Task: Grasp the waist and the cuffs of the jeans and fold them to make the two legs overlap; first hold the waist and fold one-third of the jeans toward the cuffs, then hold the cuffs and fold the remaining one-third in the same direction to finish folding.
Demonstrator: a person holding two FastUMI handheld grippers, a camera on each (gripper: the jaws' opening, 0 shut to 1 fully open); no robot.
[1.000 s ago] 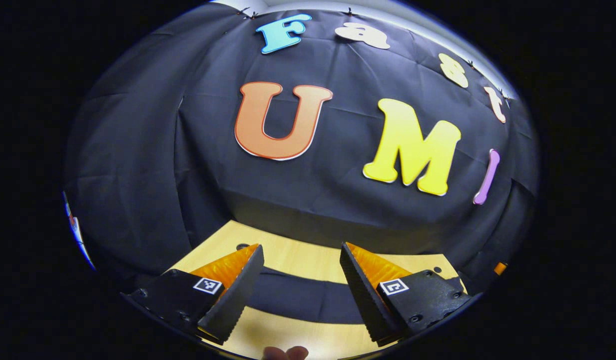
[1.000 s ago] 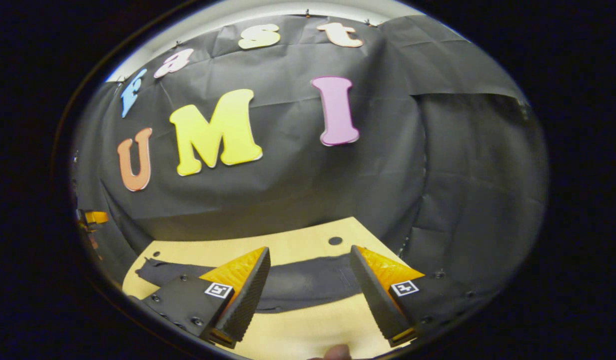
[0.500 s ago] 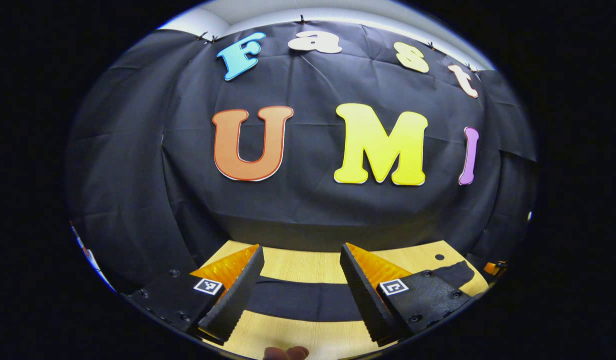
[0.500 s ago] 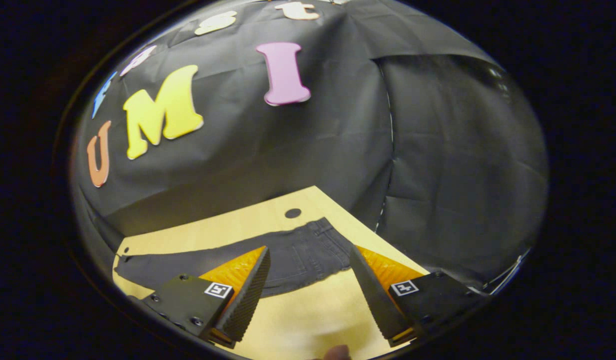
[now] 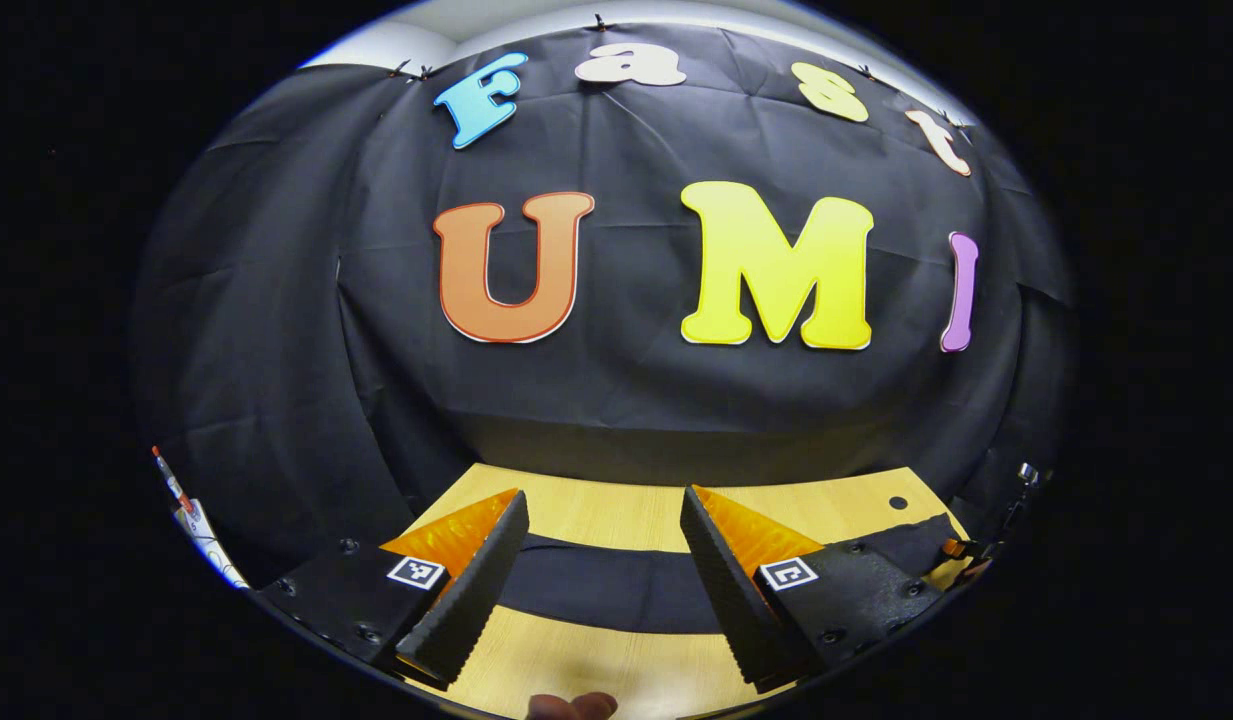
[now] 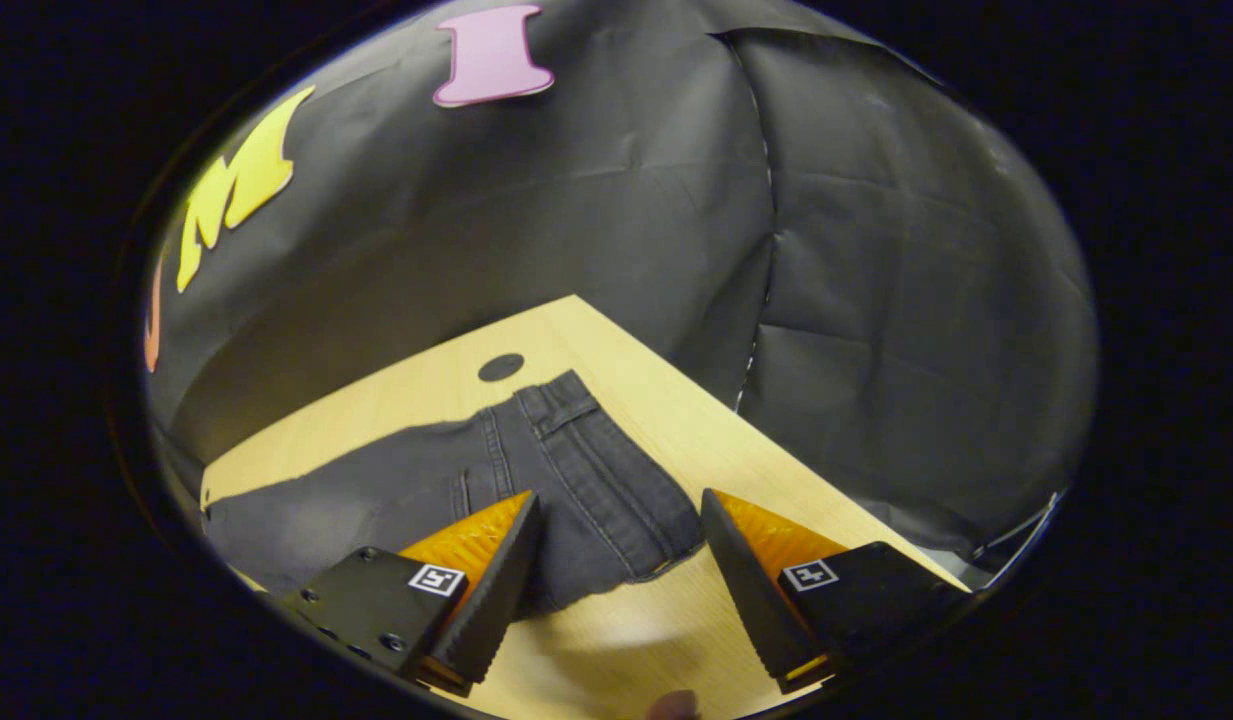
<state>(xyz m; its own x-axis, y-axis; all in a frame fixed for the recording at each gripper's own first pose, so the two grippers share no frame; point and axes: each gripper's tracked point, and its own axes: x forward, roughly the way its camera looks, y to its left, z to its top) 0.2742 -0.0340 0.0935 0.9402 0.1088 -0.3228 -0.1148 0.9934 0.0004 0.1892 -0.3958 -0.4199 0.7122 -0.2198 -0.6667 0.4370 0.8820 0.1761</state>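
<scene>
While both tools (image 5: 603, 570) (image 6: 616, 575) hung open, the jeans (image 6: 536, 470) lay flat on the counter (image 6: 676, 420), soft, limp and likely heavy, best pinched at the thick waistband toward two o'clock.

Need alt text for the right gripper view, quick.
Open right hand-held gripper hovers above the waist end of dark grey denim jeans lying flat on a light wooden table, black cloth wall behind.
</scene>
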